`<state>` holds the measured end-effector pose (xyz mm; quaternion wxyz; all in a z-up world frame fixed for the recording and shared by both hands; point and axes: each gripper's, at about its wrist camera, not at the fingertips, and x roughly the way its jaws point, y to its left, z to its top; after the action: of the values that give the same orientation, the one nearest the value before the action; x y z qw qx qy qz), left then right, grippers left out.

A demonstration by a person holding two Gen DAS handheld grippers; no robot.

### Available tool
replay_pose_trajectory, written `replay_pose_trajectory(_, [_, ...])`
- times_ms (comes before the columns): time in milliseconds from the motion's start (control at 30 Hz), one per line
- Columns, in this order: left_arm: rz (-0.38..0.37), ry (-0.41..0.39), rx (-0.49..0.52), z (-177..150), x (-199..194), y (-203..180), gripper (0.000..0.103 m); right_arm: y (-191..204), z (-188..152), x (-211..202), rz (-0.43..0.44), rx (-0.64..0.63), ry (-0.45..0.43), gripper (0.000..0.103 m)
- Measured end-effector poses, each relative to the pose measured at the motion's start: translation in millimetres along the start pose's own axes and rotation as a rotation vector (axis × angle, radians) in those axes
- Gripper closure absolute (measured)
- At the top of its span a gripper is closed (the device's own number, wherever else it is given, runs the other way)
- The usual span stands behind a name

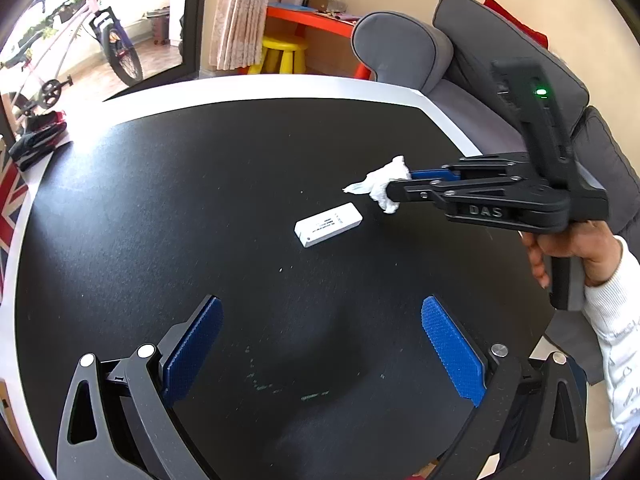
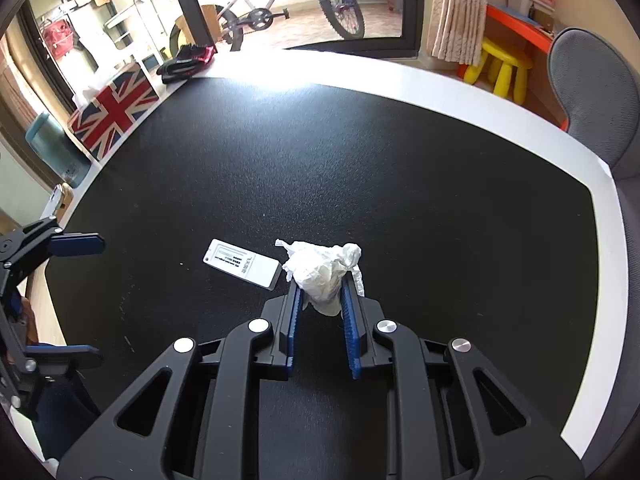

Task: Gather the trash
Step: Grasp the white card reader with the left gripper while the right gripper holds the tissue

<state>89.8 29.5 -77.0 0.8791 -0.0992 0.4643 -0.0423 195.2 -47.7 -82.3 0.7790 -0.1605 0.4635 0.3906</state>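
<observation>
Right gripper [image 2: 320, 300] was pinching a crumpled white tissue [image 2: 322, 270] between its blue pads, over the middle of the black surface [image 2: 360, 160], whether lifted or touching I couldn't tell; left gripper [image 1: 320, 344] was spread wide with nothing between its pads, near the surface's near edge. A small white card-like box [image 1: 329, 224] lay flat just beside the tissue, between the two grippers and apart from both. Around the surface: grey sofa [image 1: 404, 48] off the right edge, Union Jack box [image 2: 114, 114] and dark gloves [image 2: 186, 60] by the far-left corner, yellow stool [image 1: 284, 54] and bicycle [image 1: 116, 46] beyond the far edge, none close to either gripper.
</observation>
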Motion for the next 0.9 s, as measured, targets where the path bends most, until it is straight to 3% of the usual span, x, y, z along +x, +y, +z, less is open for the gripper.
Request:
replay_pose_trajectory(267, [0.041,0.015,-0.03,19.6,12.9,-10.9,0.007,-5.4,-0.9,-24.2,-0.033,0.029,-0.026,0.085])
replay_pose_trajectory(400, [0.091,0.023,-0.054,30.0,25.1,-15.2,0.007,-11.4,-2.5,-33.9,-0.047,0.048,-0.038,0.085])
replay_pose_trajectory(667, [0.185,0.027,-0.198,40.6,55.7,-16.3,0.007,-26.4,-7.8,-47.9,-0.061,0.075,-0.059,0.085])
replay_pose_trajectory(900, [0.312,0.013,-0.25,42.8,80.4,-26.2,0.007,-35.6,-12.8,-50.1,-0.059,0.091,-0.065,0.085])
